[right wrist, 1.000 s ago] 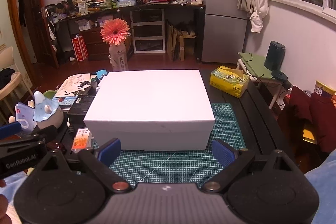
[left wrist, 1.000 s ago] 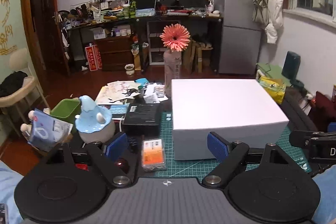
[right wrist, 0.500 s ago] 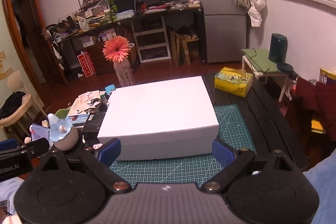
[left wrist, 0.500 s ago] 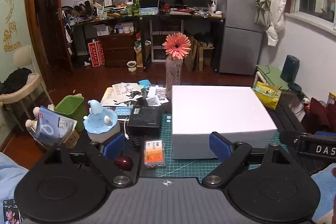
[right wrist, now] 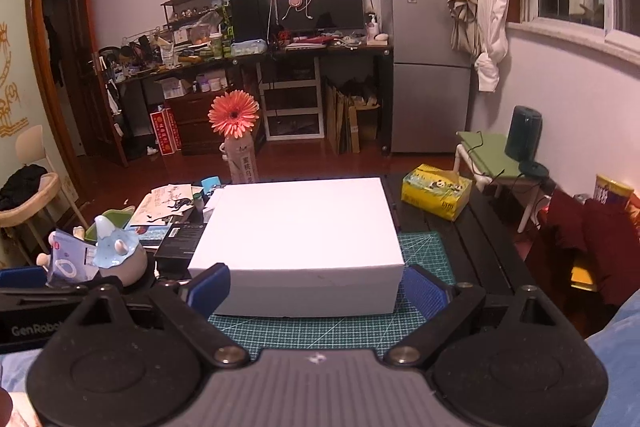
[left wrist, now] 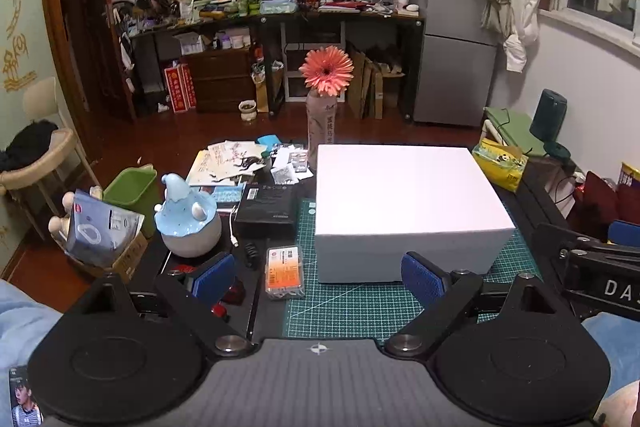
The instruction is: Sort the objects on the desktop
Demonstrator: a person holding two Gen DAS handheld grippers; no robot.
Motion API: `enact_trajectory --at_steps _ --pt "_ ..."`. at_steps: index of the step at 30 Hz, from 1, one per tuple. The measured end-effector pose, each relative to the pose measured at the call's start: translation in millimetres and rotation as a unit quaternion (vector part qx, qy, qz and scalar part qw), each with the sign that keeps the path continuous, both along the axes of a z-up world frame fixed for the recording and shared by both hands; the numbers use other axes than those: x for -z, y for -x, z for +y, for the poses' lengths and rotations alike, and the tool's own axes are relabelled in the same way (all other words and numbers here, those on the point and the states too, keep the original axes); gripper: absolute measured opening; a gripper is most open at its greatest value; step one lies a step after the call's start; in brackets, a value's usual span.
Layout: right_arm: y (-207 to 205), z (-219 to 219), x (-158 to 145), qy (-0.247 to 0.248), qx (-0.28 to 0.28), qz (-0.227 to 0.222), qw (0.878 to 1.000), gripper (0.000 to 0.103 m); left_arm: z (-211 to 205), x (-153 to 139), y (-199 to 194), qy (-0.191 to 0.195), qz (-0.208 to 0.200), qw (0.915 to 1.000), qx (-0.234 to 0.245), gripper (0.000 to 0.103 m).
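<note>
Both my left tool and right tool gape empty; I'd square up to the large white cardboard box before lifting its lid.

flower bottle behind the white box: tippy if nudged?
Probably. The flower bottle is tall and narrow with a big gerbera head on top, so it looks top-heavy. Contents can't be seen, so weight is unclear. It stands close behind the white box; pushing that could topple it.

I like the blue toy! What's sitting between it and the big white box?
In the left wrist view, a flat black box lies between the blue-hatted round figurine and the white box.
</note>
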State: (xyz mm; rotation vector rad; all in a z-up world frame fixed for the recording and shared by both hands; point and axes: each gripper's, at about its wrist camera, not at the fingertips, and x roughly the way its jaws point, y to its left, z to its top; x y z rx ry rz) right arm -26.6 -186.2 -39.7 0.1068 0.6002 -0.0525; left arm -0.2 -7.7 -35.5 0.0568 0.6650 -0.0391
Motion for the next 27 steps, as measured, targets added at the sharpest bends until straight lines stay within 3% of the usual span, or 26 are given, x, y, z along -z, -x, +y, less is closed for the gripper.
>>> enact_trajectory --at_steps 9,27 --pt "7.9 0.0 -4.7 0.002 0.003 -0.013 1.0 0.094 -13.0 -4.7 3.4 -0.018 -0.012 0.9998 -0.001 0.093" --pt "7.0 -2.8 -0.4 -0.001 0.0 -0.005 1.0 0.094 -18.0 -3.2 0.6 -0.013 -0.003 0.9999 -0.002 0.093"
